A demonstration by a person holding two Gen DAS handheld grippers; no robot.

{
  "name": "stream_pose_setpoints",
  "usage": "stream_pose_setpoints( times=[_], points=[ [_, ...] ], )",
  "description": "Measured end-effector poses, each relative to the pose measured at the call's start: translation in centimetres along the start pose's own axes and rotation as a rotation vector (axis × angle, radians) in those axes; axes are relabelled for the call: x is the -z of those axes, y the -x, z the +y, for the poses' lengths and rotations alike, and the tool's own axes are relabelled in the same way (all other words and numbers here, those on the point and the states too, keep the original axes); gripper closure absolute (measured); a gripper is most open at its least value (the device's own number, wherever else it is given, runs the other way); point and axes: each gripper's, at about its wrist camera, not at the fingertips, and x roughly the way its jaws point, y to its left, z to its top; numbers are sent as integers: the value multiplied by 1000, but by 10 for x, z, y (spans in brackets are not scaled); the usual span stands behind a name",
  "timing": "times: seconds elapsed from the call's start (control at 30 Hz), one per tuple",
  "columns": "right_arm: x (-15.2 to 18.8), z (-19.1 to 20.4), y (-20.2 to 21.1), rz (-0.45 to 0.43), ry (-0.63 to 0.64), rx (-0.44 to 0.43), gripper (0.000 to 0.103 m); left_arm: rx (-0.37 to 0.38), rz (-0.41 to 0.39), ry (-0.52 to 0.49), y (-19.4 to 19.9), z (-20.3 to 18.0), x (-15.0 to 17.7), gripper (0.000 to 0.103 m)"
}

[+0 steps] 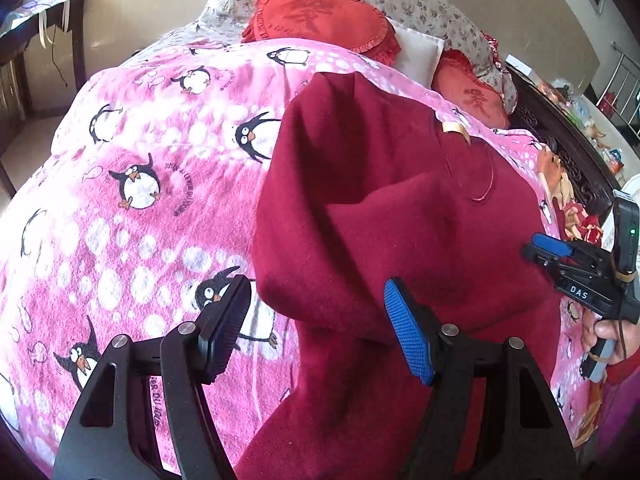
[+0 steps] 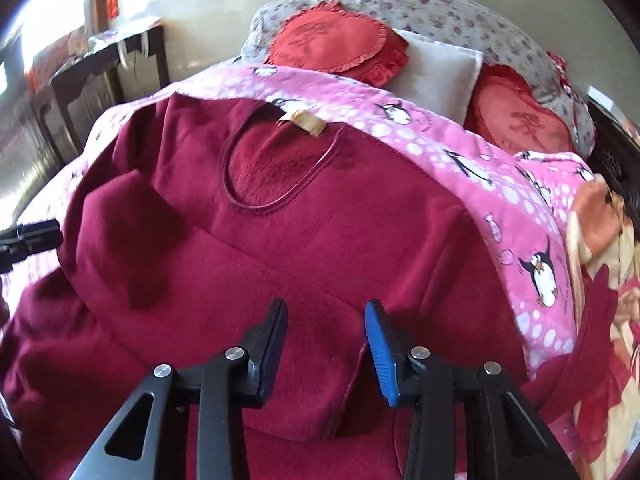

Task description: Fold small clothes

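Note:
A dark red fleece top lies on a pink penguin blanket, collar and tan label at the far end, both sleeves folded in over the body. My left gripper is open and empty, just above the top's left edge. My right gripper is open and empty over the folded right sleeve. The right gripper also shows at the right edge of the left wrist view, held in a hand.
Red heart cushions, a white pillow and floral pillows lie at the bed's head. A dark table stands at the left wall. A dark carved bed frame runs along the right.

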Motion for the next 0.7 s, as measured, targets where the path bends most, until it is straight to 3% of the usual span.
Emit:
stream_pose_setpoints(
  times=[0.17, 0.2, 0.23, 0.27, 0.43, 0.53, 0.6, 0.67, 0.7],
  points=[
    [3, -15, -18, 34, -11, -4, 64, -4, 3, 7, -1, 1, 0, 33],
    [3, -15, -18, 32, -7, -8, 72, -6, 1, 7, -1, 2, 0, 33],
    [4, -13, -18, 32, 11, -3, 90, -8, -1, 8, -1, 2, -1, 33],
    [5, -10, -17, 38, 28, 1, 97, -10, -2, 12, -2, 2, -2, 33],
    [0, -15, 20, -33, 13, 28, 98, -10, -22, 24, -2, -3, -13, 33],
    [-4, -43, 54, -123, -78, 118, 98, -20, -22, 14, -8, -8, -15, 33],
    [-2, -61, 52, -88, -130, 148, 98, -26, 1, 11, -16, -10, -15, 33],
    [4, -67, 31, 5, -144, 139, 97, -46, 30, 12, -25, -11, -15, 33],
    [6, -66, 22, 45, -132, 165, 92, -56, 47, 15, -29, -10, -14, 33]
  ],
)
